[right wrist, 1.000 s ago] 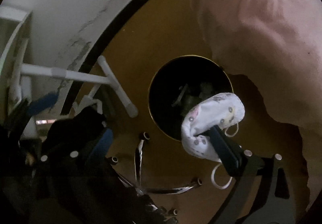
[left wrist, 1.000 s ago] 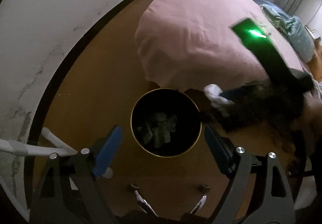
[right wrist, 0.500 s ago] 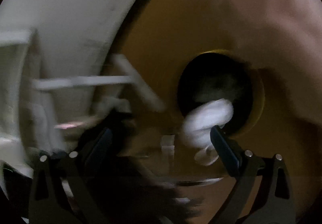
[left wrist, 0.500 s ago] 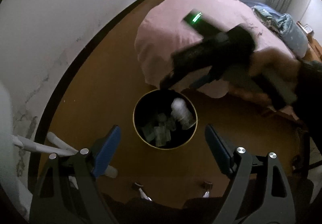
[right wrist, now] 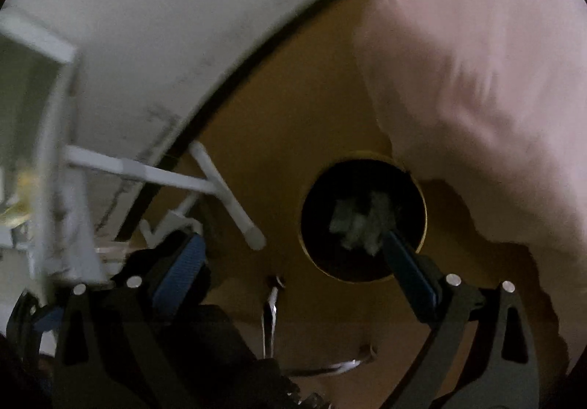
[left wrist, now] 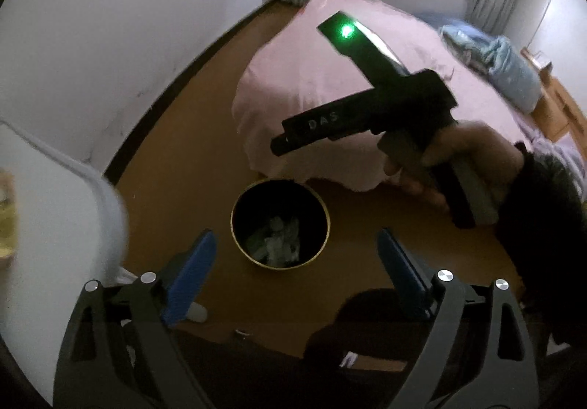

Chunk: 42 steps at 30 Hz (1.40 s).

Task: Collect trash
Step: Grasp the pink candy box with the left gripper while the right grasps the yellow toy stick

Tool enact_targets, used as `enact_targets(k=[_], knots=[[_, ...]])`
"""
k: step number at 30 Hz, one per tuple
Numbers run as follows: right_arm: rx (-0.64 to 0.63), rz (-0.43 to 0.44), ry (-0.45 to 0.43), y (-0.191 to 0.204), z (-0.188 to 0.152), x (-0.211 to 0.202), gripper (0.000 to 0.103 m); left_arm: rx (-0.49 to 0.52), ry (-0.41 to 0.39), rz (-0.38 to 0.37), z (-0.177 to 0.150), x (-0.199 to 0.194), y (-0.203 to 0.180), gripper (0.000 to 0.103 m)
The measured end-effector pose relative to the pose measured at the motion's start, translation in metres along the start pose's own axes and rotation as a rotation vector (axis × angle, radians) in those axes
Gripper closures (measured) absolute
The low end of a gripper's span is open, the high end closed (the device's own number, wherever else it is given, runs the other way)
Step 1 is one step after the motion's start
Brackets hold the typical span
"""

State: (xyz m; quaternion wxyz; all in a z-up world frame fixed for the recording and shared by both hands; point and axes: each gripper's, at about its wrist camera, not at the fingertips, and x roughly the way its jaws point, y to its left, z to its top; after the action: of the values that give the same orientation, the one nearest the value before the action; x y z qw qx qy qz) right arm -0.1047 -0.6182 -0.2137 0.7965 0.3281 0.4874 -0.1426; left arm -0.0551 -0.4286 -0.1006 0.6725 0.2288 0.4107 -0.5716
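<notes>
Left gripper [left wrist: 293, 258]: fingers released, empty, above bin [left wrist: 280, 223] | trash [left wrist: 275, 243]: I see it inside bin, beside bed [left wrist: 330, 97] | right gripper [right wrist: 293, 254]: fingers spread, empty, over bin | risk: I judge a low swing could clip the bin rim and tip trash onto floor [left wrist: 183, 170].

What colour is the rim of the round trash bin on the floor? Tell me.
Gold, a thin band around the black round trash bin; clearest in the left wrist view.

Mask left right tool [right wrist: 290, 254], joined bin [right wrist: 422, 196] trash.
</notes>
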Motion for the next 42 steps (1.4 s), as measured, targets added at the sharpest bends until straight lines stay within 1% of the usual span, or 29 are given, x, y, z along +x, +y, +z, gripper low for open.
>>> enact_targets(k=[1, 3, 4, 5, 6, 7, 9, 10, 11, 12, 13, 16, 17, 18, 19, 21, 23, 25, 26, 27, 29, 30, 32, 33, 34, 36, 42], knots=[[-0.066, 0.002, -0.048, 0.025, -0.001, -0.022, 0.008, -0.017, -0.033, 0.002, -0.002, -0.021, 0.003, 0.013], [-0.153, 0.025, -0.101, 0.064, -0.003, -0.045, 0.008, -0.056, -0.106, 0.029, -0.009, -0.061, 0.016, 0.011], [-0.203, 0.046, -0.127, 0.089, -0.004, -0.055, 0.008, -0.086, -0.149, 0.064, -0.017, -0.084, 0.03, 0.011], [-0.26, 0.068, -0.15, 0.118, -0.006, -0.064, 0.008, -0.123, -0.18, 0.115, -0.027, -0.106, 0.047, 0.01], [-0.306, 0.086, -0.167, 0.145, -0.007, -0.068, 0.008, -0.152, -0.194, 0.159, -0.035, -0.12, 0.059, 0.01], [-0.363, 0.108, -0.182, 0.176, -0.01, -0.071, 0.008, -0.204, -0.209, 0.24, -0.05, -0.14, 0.08, 0.01], [-0.508, 0.168, -0.204, 0.249, -0.021, -0.071, 0.008, -0.314, -0.213, 0.384, -0.081, -0.171, 0.119, 0.01], [-0.56, 0.188, -0.209, 0.275, -0.026, -0.068, 0.009, -0.388, -0.205, 0.461, -0.102, -0.189, 0.144, 0.01], [-0.63, 0.202, -0.211, 0.311, -0.033, -0.063, 0.008, -0.464, -0.19, 0.532, -0.126, -0.207, 0.168, 0.01], [-0.684, 0.211, -0.206, 0.338, -0.039, -0.058, 0.009, -0.539, -0.177, 0.589, -0.15, -0.225, 0.191, 0.01], [-0.748, 0.225, -0.187, 0.376, -0.046, -0.048, 0.009, -0.589, -0.168, 0.622, -0.167, -0.235, 0.204, 0.01], [-0.874, 0.258, -0.15, 0.45, -0.059, -0.026, 0.009, -0.748, -0.149, 0.735, -0.229, -0.276, 0.247, 0.01], [-0.91, 0.249, -0.134, 0.478, -0.062, -0.014, 0.009, -0.784, -0.147, 0.76, -0.248, -0.288, 0.258, 0.01], [-0.939, 0.245, -0.117, 0.498, -0.063, -0.003, 0.009, -0.802, -0.143, 0.77, -0.257, -0.292, 0.265, 0.01], [-0.966, 0.245, -0.095, 0.52, -0.065, 0.009, 0.009, -0.819, -0.145, 0.775, -0.271, -0.298, 0.274, 0.01], [-1.004, 0.203, -0.067, 0.559, -0.071, 0.037, 0.01, -0.844, -0.151, 0.766, -0.286, -0.309, 0.29, 0.01], [-1.022, 0.168, -0.021, 0.595, -0.07, 0.069, 0.016, -0.862, -0.152, 0.76, -0.296, -0.313, 0.305, 0.01], [-1.019, 0.127, 0.021, 0.615, -0.069, 0.097, 0.028, -0.86, -0.158, 0.742, -0.299, -0.312, 0.322, 0.01], [-1.015, 0.118, 0.032, 0.617, -0.069, 0.105, 0.031, -0.861, -0.159, 0.739, -0.299, -0.311, 0.323, 0.01], [-1.012, 0.103, 0.037, 0.62, -0.069, 0.112, 0.036, -0.859, -0.161, 0.735, -0.299, -0.31, 0.321, 0.01], [-1.006, 0.08, 0.038, 0.623, -0.069, 0.121, 0.044, -0.844, -0.162, 0.722, -0.297, -0.308, 0.333, 0.01], [-1.006, 0.077, 0.039, 0.623, -0.069, 0.124, 0.052, -0.833, -0.157, 0.723, -0.295, -0.306, 0.338, 0.01], [-1.015, 0.075, 0.028, 0.626, -0.071, 0.125, 0.059, -0.809, -0.148, 0.729, -0.281, -0.295, 0.346, 0.01], [-1.017, 0.083, 0.03, 0.627, -0.071, 0.125, 0.069, -0.797, -0.146, 0.735, -0.278, -0.293, 0.35, 0.01], [-1.016, 0.096, 0.035, 0.626, -0.071, 0.124, 0.088, -0.784, -0.142, 0.737, -0.274, -0.29, 0.355, 0.01], [-1.023, 0.095, 0.042, 0.621, -0.071, 0.12, 0.088, -0.775, -0.13, 0.734, -0.268, -0.284, 0.365, 0.01], [-1.003, 0.15, 0.03, 0.597, -0.066, 0.092, 0.088, -0.712, -0.115, 0.735, -0.246, -0.264, 0.39, 0.011]])
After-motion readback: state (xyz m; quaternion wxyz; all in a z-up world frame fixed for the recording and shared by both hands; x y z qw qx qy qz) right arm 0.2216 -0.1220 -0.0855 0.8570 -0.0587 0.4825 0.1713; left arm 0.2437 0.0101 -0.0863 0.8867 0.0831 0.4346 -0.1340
